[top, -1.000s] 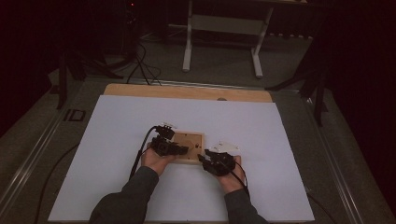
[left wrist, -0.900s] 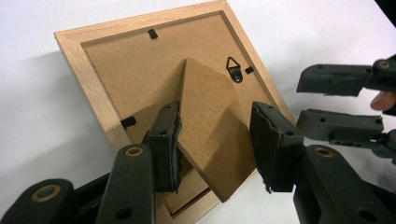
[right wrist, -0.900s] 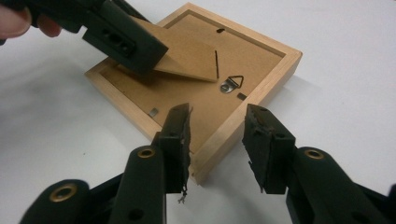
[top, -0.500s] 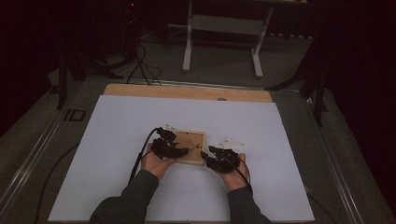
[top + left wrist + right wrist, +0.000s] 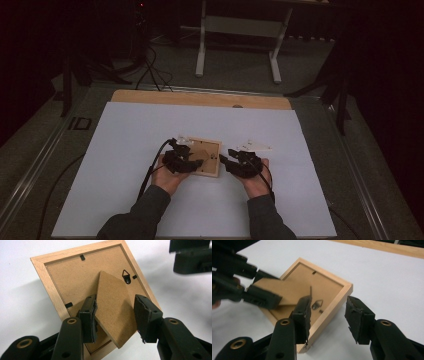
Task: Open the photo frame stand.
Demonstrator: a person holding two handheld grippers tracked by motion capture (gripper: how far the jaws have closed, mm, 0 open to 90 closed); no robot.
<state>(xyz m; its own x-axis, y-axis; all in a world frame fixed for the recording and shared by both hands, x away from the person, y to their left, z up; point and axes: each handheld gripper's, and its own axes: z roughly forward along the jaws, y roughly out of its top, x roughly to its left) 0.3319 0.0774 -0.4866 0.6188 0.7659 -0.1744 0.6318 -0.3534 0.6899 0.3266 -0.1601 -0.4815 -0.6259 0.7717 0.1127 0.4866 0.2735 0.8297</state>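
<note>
frame: the wooden picture frame (image 5: 203, 157) lies face down on the white table (image 5: 125, 135), just below the middle of the high view, backing board up.
stand: the fibreboard easel stand (image 5: 113, 312) is swung up off the backing, at the centre of the left gripper view.
left gripper: the left gripper (image 5: 115, 315) has its fingers (image 5: 88, 315) astride the stand, one touching its left edge, the other apart from it; a loose brace, not a clamp.
right gripper: the right gripper (image 5: 328, 315) sits right of the frame's corner in the high view; its fingers have just been opening and nothing is between them.
change: a second ago the right gripper was over the frame's right edge; now it has drawn off to the right.
meaning: probably the right hand has let go, leaving the left to keep the stand raised.
</note>
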